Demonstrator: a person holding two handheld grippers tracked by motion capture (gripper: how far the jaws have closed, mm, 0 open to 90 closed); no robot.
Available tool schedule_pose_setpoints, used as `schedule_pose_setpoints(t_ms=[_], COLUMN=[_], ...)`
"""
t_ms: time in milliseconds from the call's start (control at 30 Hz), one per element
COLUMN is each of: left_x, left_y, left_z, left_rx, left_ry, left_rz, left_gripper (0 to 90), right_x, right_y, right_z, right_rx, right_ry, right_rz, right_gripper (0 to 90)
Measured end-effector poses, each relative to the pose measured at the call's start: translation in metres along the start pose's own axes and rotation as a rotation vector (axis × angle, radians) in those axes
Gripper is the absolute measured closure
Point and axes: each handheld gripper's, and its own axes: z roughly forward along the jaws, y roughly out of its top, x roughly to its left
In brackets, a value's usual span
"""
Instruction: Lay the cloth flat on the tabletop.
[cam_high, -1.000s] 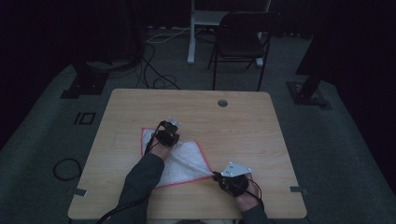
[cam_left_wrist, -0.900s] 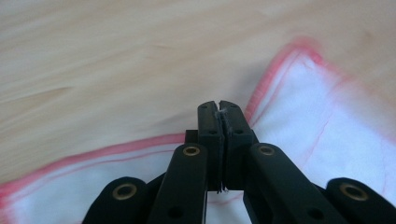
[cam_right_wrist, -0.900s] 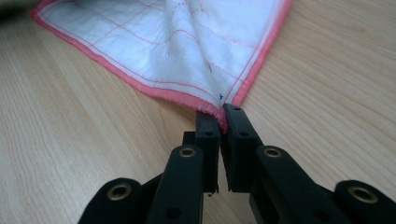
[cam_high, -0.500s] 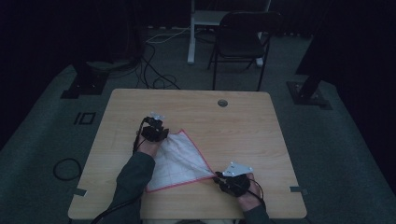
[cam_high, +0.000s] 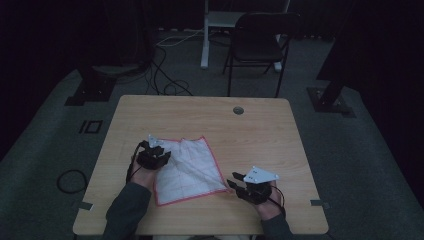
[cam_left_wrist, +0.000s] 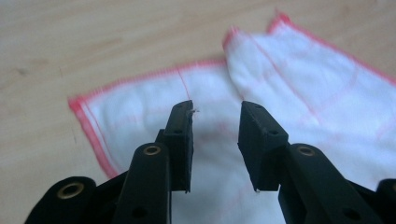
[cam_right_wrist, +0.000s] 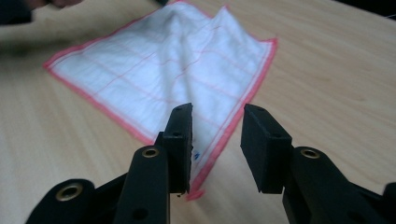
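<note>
We are hovering both released claws — left claw (cam_high: 161, 150), right claw (cam_high: 234, 182) — over the red-hemmed cloth (cam_high: 187, 167), probably positioning for opposite corners on the counter (cam_high: 260, 135).

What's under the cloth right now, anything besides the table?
The white cloth lies spread on the wooden table, with one ridge across it. Bare wood shows all around its red edge. Whatever the fabric covers can't be seen.
</note>
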Motion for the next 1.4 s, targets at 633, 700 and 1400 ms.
schedule_pose_setpoints(t_ms=[633, 700, 1400], left_x=[-0.017, -0.016, -0.008], left_y=[-0.058, -0.059, -0.064], left_z=[-0.012, -0.013, -0.015], left_rx=[0.054, 0.048, 0.028], left_ry=[-0.031, -0.036, -0.045], left_rz=[0.052, 0.048, 0.032], left_gripper=[78.3, 79.0, 78.8], right_x=[-0.009, -0.012, -0.036], right_y=[0.021, 0.023, 0.008], right_z=[0.088, 0.095, 0.109], right_rx=[0.108, 0.118, 0.191], right_ry=[-0.032, -0.038, -0.104], right_rz=[-0.021, -0.02, 0.081], right_gripper=[85.0, 83.9, 85.0])
